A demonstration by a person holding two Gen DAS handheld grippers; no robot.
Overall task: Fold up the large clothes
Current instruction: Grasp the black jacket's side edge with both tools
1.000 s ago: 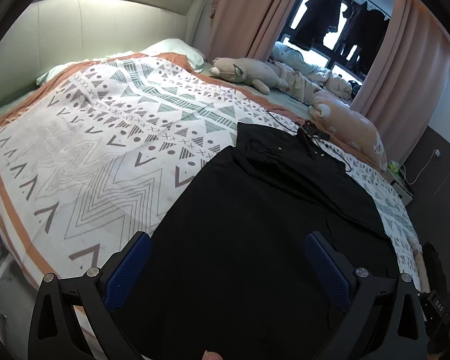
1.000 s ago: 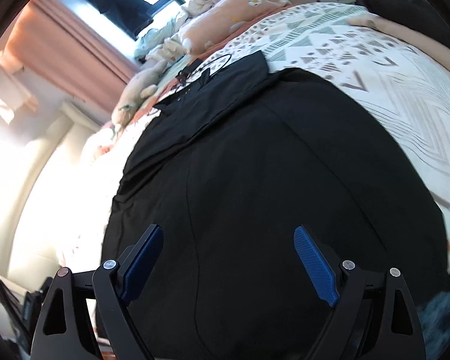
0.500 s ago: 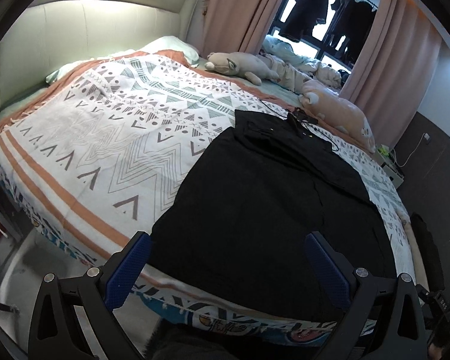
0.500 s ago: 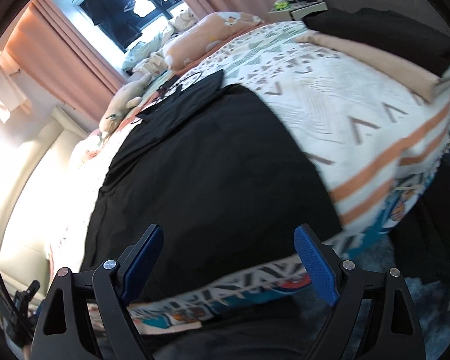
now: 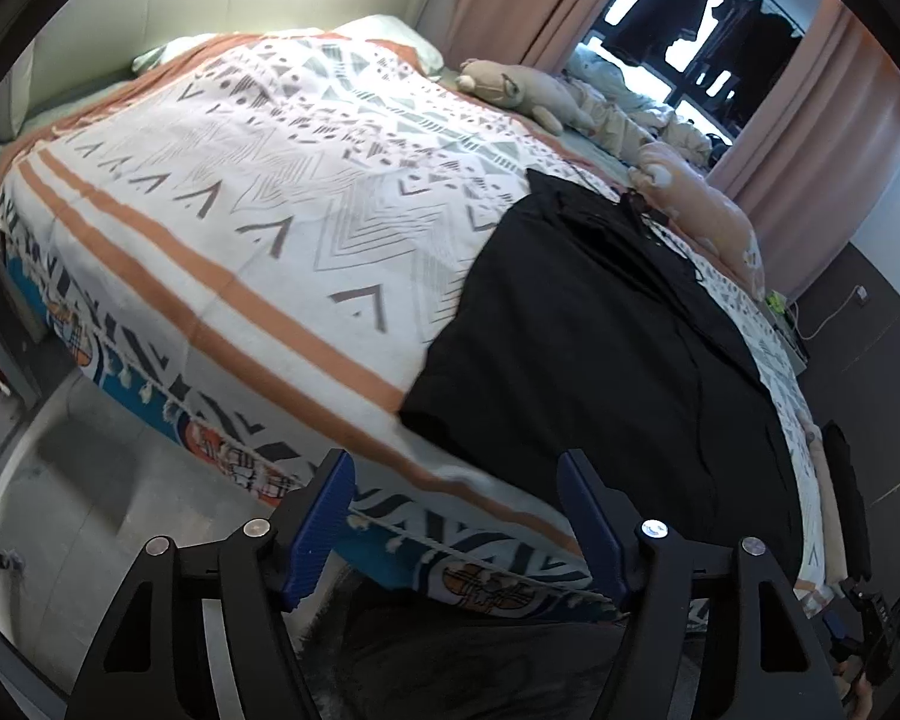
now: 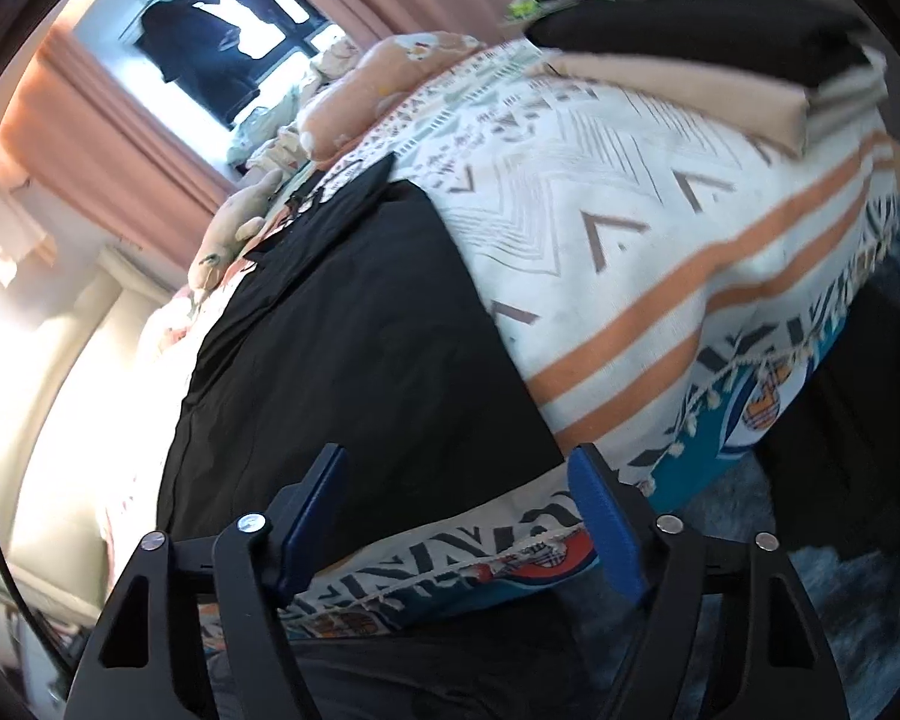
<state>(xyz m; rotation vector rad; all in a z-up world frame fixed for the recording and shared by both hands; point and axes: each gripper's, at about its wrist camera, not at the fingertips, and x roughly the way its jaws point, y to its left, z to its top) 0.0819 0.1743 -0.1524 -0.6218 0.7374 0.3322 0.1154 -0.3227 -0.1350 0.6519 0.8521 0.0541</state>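
My left gripper (image 5: 456, 516) and right gripper (image 6: 456, 510) both hover fairly wide, jaws closing on nothing, off the foot of the bed (image 5: 258, 276). Just beyond their tips the black garment (image 5: 588, 348) lies spread flat, reaching toward the plush toys (image 5: 510, 87) farther off.

Bright window (image 6: 258, 30) backlight, glare on headboard (image 6: 60, 360), motion blur, fisheye-warped edges.
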